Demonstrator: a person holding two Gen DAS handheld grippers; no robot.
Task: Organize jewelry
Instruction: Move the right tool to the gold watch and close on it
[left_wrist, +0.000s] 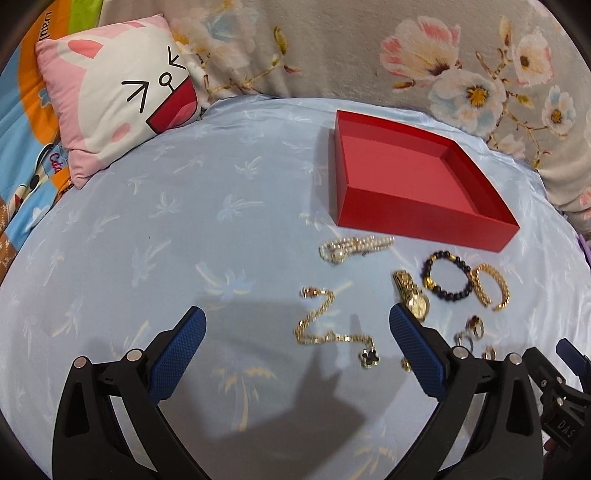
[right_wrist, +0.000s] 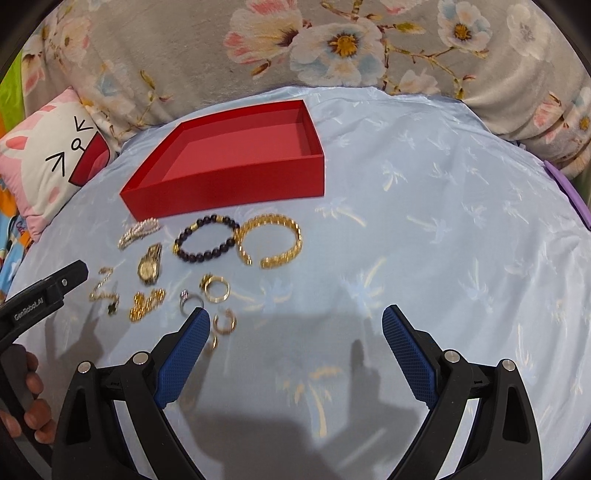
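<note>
Pale blue satin printed with palm trees covers the bed, and every piece of jewelry lies loose on it. The left gripper hangs above the sheet with its blue-padded jaws spread wide and nothing between them. A gold chain necklace zigzags just ahead of it, between the two fingers. A gold watch lies right at the tip of its right-hand finger. Further forward is a pearl bracelet, and beyond that, ahead and to the right, stands an open red box, empty inside. A dark bead bracelet and a gold cuff bangle sit side by side right of the watch.

The right gripper is also spread wide and holds nothing. From its camera the jewelry lies ahead and to the left, the red box behind it. This view alone shows a small bunched gold chain and separates the rings, which the left view blurs; a small gold hoop, perhaps an earring, lies beside the left fingertip. It also shows a person's hand holding the left gripper. Only the left view shows the whole cat-face pillow.
</note>
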